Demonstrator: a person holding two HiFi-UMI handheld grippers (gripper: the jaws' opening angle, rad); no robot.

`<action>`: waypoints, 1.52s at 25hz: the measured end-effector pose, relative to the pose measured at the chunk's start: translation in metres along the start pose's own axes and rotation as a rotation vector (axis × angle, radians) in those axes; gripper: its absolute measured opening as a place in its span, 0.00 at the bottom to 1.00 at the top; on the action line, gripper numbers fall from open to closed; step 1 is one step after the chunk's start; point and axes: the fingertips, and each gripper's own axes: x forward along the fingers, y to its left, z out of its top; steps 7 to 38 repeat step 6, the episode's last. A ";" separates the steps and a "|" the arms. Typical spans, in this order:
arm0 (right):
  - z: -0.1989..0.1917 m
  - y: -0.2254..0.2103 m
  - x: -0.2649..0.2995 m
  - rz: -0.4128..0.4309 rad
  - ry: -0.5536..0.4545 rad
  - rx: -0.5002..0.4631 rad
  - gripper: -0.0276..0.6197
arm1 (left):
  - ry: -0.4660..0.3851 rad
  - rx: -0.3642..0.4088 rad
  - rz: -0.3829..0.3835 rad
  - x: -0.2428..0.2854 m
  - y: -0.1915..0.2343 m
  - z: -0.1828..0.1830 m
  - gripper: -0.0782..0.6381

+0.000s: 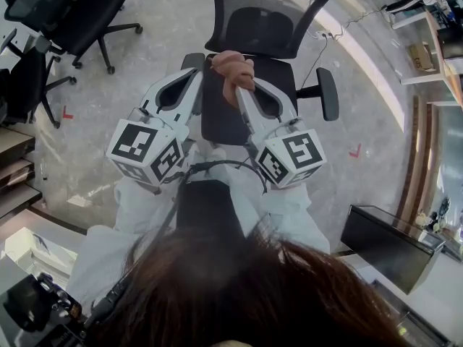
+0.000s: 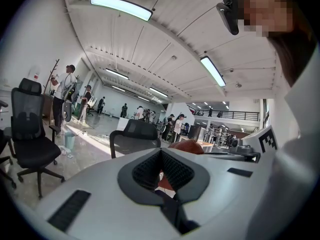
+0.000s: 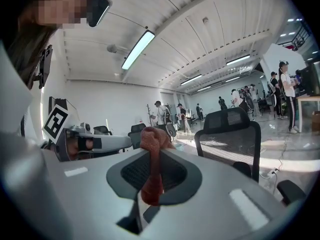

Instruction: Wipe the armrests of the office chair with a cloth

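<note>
Fingers (image 3: 174, 173) of right gripper (image 3: 151, 153) pinch cloth (image 3: 153, 136) lengthwise, bunch pointing forward; left gripper (image 2: 161, 152) seemingly closed.

large open office hall: mesh office chairs (image 1: 269, 20), strip ceiling lights (image 2: 121, 7), polished floor (image 1: 145, 78)

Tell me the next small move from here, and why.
Probably swing the right gripper down and outward to the armrest on its side. Its jaws are clamped on the cloth, which is bunched above the seat, well clear of that armrest. The left gripper looks shut and empty.
</note>
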 end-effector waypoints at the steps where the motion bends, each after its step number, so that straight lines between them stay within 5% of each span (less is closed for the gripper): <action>1: -0.001 0.000 0.000 -0.001 0.002 0.002 0.09 | 0.003 -0.001 0.002 0.000 0.001 -0.001 0.11; 38: -0.005 0.000 0.001 -0.003 0.003 0.013 0.09 | 0.021 -0.009 0.008 -0.001 0.003 -0.009 0.11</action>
